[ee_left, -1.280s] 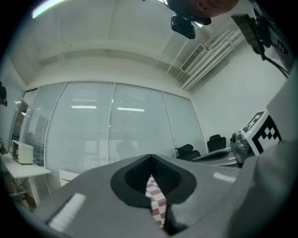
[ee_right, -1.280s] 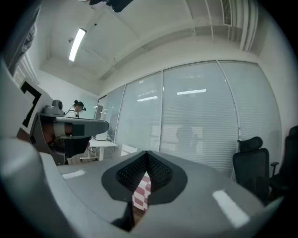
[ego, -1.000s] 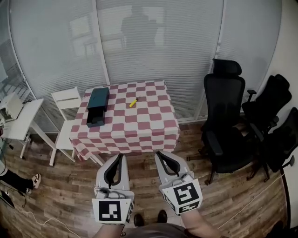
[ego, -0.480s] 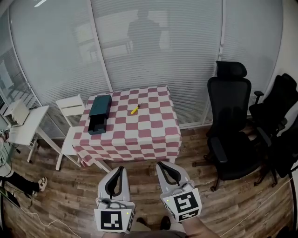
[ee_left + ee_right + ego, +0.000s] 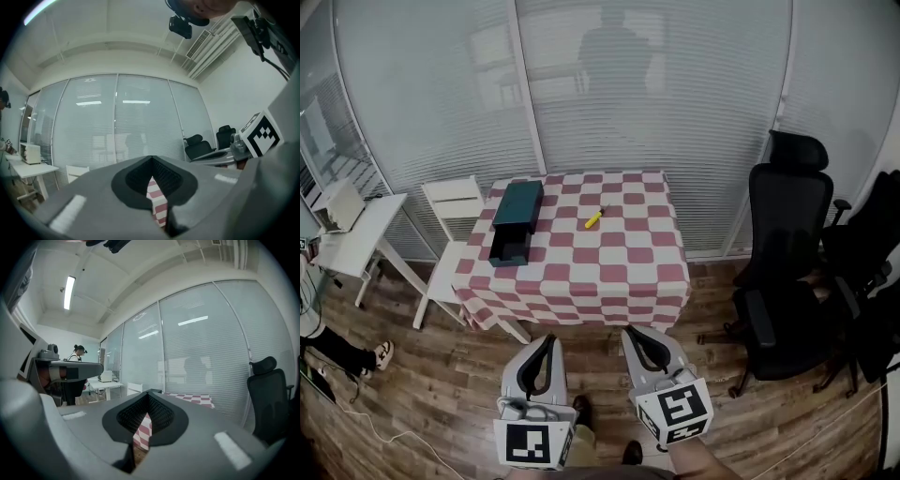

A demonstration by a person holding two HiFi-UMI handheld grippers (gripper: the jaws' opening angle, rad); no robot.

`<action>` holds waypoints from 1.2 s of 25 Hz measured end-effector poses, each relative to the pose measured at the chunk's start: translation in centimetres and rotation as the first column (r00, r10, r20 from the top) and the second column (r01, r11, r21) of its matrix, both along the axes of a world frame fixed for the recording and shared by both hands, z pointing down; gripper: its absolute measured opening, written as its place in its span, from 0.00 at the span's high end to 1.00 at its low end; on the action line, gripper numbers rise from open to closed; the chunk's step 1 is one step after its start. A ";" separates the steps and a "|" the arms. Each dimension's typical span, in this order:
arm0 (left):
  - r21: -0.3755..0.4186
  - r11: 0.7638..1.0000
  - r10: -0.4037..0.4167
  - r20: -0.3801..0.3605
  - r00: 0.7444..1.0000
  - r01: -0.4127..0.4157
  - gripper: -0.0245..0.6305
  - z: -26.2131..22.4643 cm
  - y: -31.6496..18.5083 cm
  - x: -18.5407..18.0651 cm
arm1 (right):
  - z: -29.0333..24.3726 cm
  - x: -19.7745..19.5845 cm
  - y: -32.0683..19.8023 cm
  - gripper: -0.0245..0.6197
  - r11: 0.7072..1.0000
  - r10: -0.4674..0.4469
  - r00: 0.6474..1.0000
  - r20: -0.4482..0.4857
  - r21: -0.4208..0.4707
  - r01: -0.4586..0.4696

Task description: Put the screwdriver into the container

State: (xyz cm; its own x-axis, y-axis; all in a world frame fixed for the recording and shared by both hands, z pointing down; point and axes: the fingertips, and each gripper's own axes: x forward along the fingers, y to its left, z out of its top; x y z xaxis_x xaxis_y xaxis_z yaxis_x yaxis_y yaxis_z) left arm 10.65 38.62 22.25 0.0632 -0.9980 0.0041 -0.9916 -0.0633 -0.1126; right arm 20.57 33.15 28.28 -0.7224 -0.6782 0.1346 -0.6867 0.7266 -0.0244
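A small yellow screwdriver [image 5: 594,217] lies on the red-and-white checked tablecloth of the table [image 5: 609,272], toward its far middle. A dark teal container [image 5: 515,221] with its drawer pulled out toward me sits on the table's left part. Both grippers hang low over the wooden floor, well short of the table. My left gripper [image 5: 541,343] and my right gripper [image 5: 636,336] each have their jaws pressed together with nothing between them. In the left gripper view the gripper [image 5: 152,164] points at the table; the right gripper [image 5: 147,399] does the same in its view.
A white chair [image 5: 455,202] stands at the table's left, with a white desk [image 5: 352,234] farther left. Black office chairs [image 5: 787,272] stand at the right. A glass wall with blinds runs behind the table. A person's legs [image 5: 337,352] show at the left edge.
The view has shifted: the table now sits lower and nearer in the head view. Both grippers stay low in front of me, still shut and empty.
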 end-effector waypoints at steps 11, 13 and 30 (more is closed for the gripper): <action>0.059 0.995 0.079 -0.038 0.996 -0.077 0.96 -1.0 -10.9 -9.2 | -0.8 -9.4 -11.1 0.92 0.998 0.054 0.998 -0.035 0.026 -0.053; 0.073 0.993 0.097 -0.038 0.995 -0.094 0.96 -1.5 -12.4 -10.7 | -1.1 -10.8 -12.8 0.92 0.997 0.073 0.996 -0.044 0.036 -0.071; 0.019 0.978 0.210 -0.070 0.975 -0.209 0.96 1.1 -21.5 -13.7 | -0.7 -12.4 -21.1 0.92 0.977 0.213 0.976 -0.055 0.013 -0.212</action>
State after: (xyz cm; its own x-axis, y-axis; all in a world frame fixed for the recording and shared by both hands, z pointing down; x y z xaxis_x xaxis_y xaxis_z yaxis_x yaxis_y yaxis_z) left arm -3.09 17.07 23.39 0.2703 -0.9626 -0.0197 -0.9621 -0.2692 -0.0444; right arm 8.17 12.08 27.61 -0.5532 -0.8166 0.1649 -0.8255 0.5639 0.0229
